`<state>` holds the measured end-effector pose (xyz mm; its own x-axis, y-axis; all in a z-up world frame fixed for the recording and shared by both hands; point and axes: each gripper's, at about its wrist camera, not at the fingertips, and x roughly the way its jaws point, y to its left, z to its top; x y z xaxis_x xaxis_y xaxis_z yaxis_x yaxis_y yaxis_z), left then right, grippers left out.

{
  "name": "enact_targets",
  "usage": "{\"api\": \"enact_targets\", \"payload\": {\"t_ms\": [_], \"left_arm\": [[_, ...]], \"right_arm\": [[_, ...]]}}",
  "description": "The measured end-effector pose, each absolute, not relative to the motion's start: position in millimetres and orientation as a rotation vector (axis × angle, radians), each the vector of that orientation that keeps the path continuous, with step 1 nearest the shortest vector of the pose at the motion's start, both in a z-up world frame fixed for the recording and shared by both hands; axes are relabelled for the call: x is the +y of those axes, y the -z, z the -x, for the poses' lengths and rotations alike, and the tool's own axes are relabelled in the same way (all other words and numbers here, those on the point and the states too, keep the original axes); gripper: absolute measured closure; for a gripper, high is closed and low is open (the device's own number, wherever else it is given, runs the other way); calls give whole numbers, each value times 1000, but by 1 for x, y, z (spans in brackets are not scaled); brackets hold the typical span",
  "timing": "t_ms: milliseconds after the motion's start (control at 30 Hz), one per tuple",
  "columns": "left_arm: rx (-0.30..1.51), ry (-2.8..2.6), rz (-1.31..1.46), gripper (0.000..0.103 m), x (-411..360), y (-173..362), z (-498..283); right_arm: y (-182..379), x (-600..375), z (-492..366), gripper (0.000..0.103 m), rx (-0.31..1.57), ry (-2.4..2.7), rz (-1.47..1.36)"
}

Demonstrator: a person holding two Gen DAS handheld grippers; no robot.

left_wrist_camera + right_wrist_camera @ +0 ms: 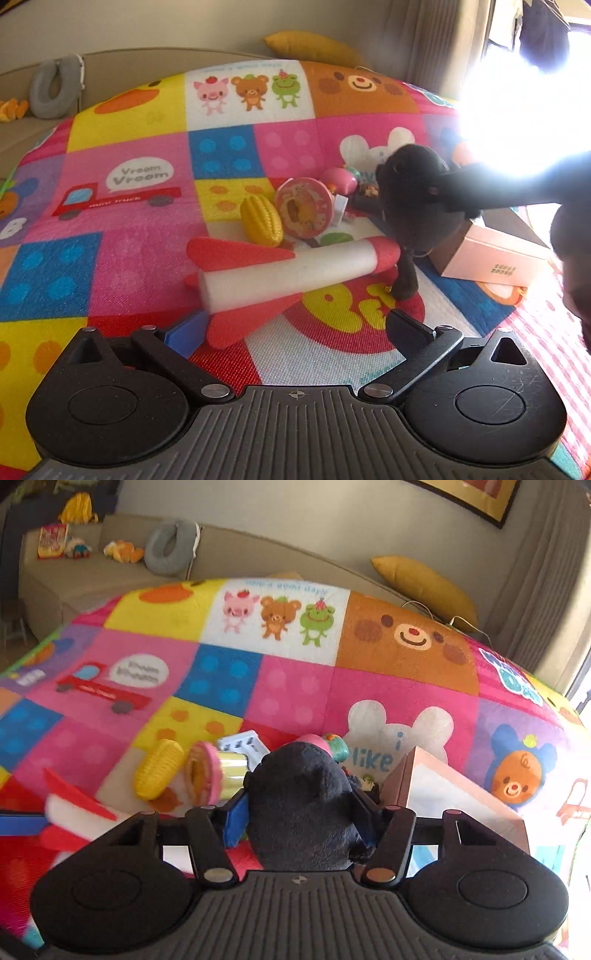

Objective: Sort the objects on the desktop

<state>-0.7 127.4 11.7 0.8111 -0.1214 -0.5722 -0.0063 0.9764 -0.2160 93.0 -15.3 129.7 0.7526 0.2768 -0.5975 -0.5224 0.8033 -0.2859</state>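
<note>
Carrying dark plush toy clamped in my right tongs; left tongs wide, empty; next, lower plush into pink box, centre right.

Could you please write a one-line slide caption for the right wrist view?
Right gripper clamps a dark furry plush toy above the colourful patchwork play mat, beside an open pink cardboard box.

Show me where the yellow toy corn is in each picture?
Left wrist view: the toy corn lies near the middle, just behind the foam rocket and left of the round pink toy.
Right wrist view: the toy corn is left of the middle, left of the round pink toy and the black plush.
Shared landmark: the round pink toy beside the corn.
</note>
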Motion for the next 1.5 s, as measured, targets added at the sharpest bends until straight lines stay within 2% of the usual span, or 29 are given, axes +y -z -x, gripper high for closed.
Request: {"api": "enact_targets", "payload": {"t_ms": [100, 233, 367, 400, 467, 500, 633, 700, 867, 1000, 1133, 1167, 1200, 1233, 1500], "left_arm": [[593, 71, 176, 0, 124, -17, 7], [580, 93, 131, 0, 114, -26, 12], [589, 105, 72, 0, 99, -31, 10], [589, 102, 57, 0, 95, -33, 9], [587, 83, 43, 0, 92, -35, 9], [587, 66, 41, 0, 92, -36, 9], [577, -4, 49, 0, 101, -43, 10], [574, -21, 57, 0, 106, -46, 11], [557, -30, 66, 0, 112, -53, 14], [555, -22, 75, 0, 112, -54, 15], [573, -9, 81, 0, 110, -49, 13], [578, -5, 85, 0, 109, -48, 12], [581, 3, 89, 0, 108, -47, 12], [584, 13, 90, 0, 106, -46, 12], [608, 82, 72, 0, 85, -40, 10]], "right_arm": [[-148, -61, -62, 69, 663, -565, 277], [-146, -117, -40, 69, 746, -606, 110], [-132, -141, -18, 69, 682, -520, 172], [-130, -143, -14, 66, 661, -513, 190], [-126, -140, -9, 49, 613, -499, 234], [-123, -137, -7, 37, 582, -490, 264], [-107, -119, -2, 23, 532, -510, 364], [-98, -108, 0, 18, 526, -546, 391], [-83, -81, 4, 17, 482, -571, 483], [-79, -79, -10, 15, 578, -600, 384], [-87, -103, -30, 18, 678, -622, 151], [-86, -108, -36, 23, 708, -614, 105], [-83, -112, -41, 36, 736, -601, 84], [-82, -116, -45, 38, 759, -607, 67], [-107, -180, -36, 40, 696, -445, 45]]}}
